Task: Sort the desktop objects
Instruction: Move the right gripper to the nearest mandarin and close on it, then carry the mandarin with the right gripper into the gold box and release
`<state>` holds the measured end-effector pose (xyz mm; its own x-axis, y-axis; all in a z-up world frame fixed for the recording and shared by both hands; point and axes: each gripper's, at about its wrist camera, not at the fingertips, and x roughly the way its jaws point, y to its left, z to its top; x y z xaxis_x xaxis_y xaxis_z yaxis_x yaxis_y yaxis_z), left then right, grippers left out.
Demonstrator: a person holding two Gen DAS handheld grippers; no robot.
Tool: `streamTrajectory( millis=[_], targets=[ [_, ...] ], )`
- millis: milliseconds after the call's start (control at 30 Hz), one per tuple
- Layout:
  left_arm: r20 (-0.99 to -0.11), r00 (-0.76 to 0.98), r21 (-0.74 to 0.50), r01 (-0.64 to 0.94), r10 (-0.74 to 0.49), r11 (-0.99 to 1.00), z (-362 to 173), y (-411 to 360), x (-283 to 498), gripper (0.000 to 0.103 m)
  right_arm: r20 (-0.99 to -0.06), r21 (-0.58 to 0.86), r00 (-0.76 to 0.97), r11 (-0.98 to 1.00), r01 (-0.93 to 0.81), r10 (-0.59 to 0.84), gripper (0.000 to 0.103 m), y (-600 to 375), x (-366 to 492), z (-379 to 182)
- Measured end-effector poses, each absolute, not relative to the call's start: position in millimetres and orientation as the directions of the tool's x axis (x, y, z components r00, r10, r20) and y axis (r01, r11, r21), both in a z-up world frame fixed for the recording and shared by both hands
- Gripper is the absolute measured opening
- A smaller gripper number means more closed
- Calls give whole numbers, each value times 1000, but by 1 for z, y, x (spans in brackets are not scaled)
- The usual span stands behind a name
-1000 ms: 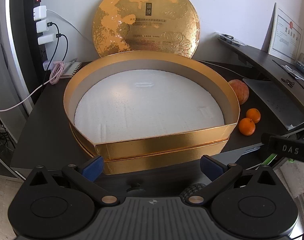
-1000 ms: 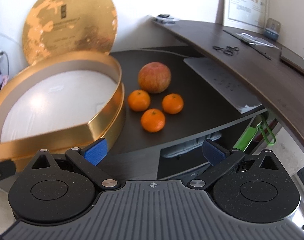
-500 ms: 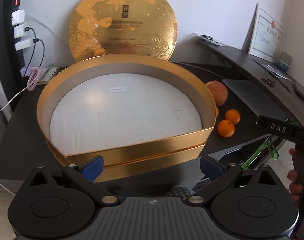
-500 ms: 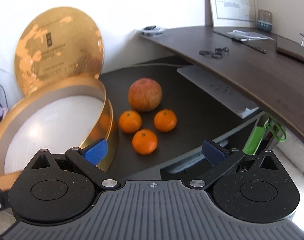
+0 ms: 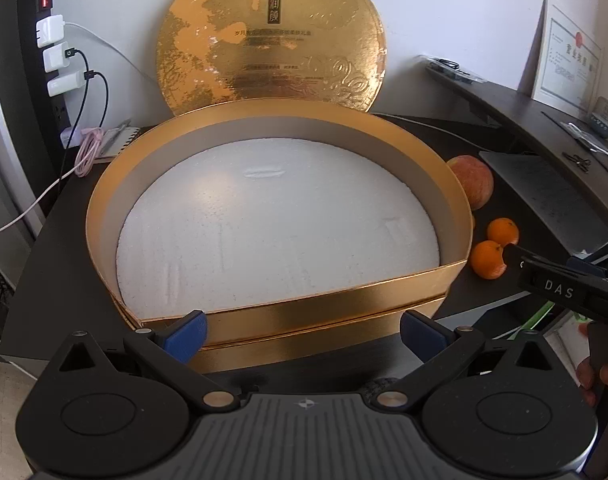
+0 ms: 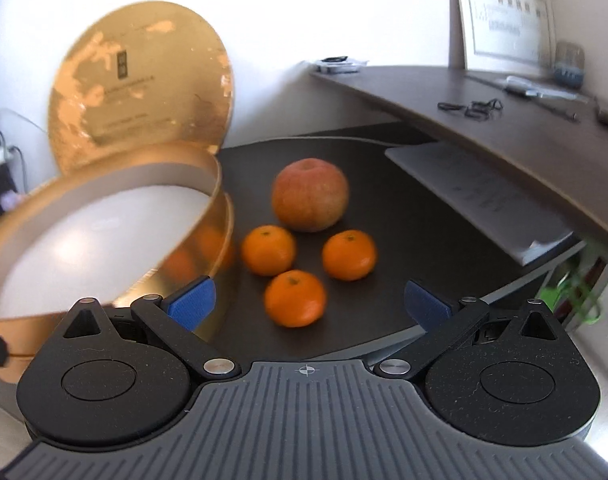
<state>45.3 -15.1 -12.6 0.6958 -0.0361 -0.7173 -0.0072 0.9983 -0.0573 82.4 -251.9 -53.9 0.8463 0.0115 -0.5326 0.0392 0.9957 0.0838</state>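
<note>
- Right tongs spread wide, empty, facing the nearest tangerine at 12 o'clock.
- Straddle evenly; squeeze gently.
- Left tongs agape, empty, before gold box.

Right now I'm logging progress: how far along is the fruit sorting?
Barely started. The gold box is open and holds nothing. Both the left gripper and right gripper are open, holding nothing. The apple and three oranges are on the desk.
</note>
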Motion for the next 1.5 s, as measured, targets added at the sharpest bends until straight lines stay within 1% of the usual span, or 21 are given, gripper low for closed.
streamTrajectory(
  millis=[33,100,200,267,467,600,733,800,967,1033,1067,1100,1333,1400,1500],
  targets=[
    [-712,701,-63,-1,-44,998,-12,-15,45,102,-541,81,841,996,34,15,102,-252,85,-56],
    [-697,715,-75,10,-59,997,-11,-16,45,102,-562,76,826,997,11,34,95,-252,92,-61],
    [-672,735,-92,30,-85,995,-10,-17,45,102,-584,61,810,998,-13,47,93,-250,101,-69],
    [-670,738,-86,26,-78,996,-10,-20,48,102,-597,53,801,998,-21,49,91,-249,108,-73],
    [-688,725,-44,4,-33,999,-12,-23,57,102,-623,52,780,998,-28,54,78,-250,127,-84],
    [-696,718,-22,-16,-4,1000,-13,-23,60,102,-632,54,773,998,-24,53,78,-251,135,-87],
    [-698,716,-15,-11,-3,1000,-14,-21,59,102,-639,46,767,999,-26,49,76,-249,140,-90],
    [-698,716,-14,-9,-3,1000,-14,-20,59,102,-646,45,762,999,-27,50,70,-249,142,-92],
    [-699,715,-9,-18,7,1000,-15,-17,58,102,-660,30,750,999,-28,41,63,-245,147,-95],
    [-698,716,-5,-22,12,1000,-15,-16,57,102,-662,24,749,999,-31,40,59,-243,148,-97],
    [-698,716,-7,-21,11,1000,-15,-17,56,102,-663,24,747,999,-36,42,51,-242,148,-97],
    [-697,717,-9,-22,9,1000,-15,-15,55,102,-664,26,746,999,-40,48,47,-241,148,-98],
    [-685,728,-40,-48,8,998,-13,1,45,102,-651,6,758,999,-42,36,46,-234,136,-84],
    [-682,731,-49,-56,7,997,-12,5,42,102,-633,-4,773,999,-38,27,46,-233,129,-71],
    [-666,746,-67,-65,4,996,-6,16,39,102,-581,-5,813,999,-36,27,46,-230,117,-42]
  ],
)
